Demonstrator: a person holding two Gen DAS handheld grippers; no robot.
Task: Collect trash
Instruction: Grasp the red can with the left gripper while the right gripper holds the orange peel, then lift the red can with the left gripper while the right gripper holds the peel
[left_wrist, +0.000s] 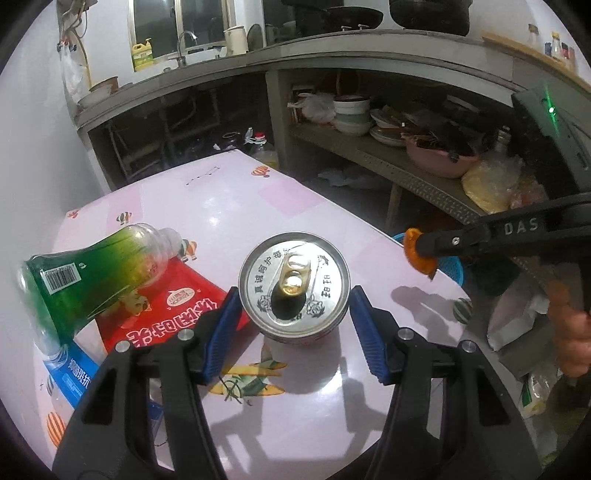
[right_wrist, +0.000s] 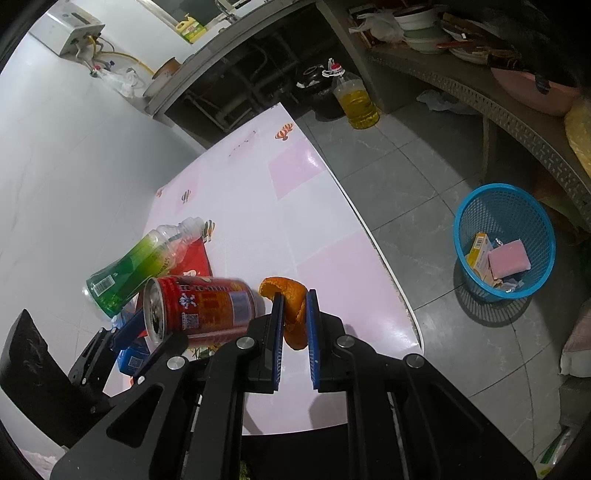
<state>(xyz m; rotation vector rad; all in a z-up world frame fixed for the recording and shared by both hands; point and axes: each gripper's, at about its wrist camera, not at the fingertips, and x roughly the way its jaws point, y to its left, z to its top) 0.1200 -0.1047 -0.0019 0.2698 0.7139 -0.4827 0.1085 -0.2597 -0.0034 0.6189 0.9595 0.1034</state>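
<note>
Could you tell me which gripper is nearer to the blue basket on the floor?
Right. The right gripper, holding orange peel, is near the table edge facing the blue basket; the left gripper grips the can farther in.

Red aluminium drink can (right_wrist: 207, 310), opened, silver lid with gold pull tab, tilted and lifted off the table between blue pads. Curled orange peel (right_wrist: 291, 310) pinched between blue pads, right of can. Green-labelled clear plastic bottle (left_wrist: 92, 273), capless, lying tilted at far left on red packet (left_wrist: 177, 314). Blue mesh plastic basket (right_wrist: 504, 242) on floor, far right, holding cartons.
</note>
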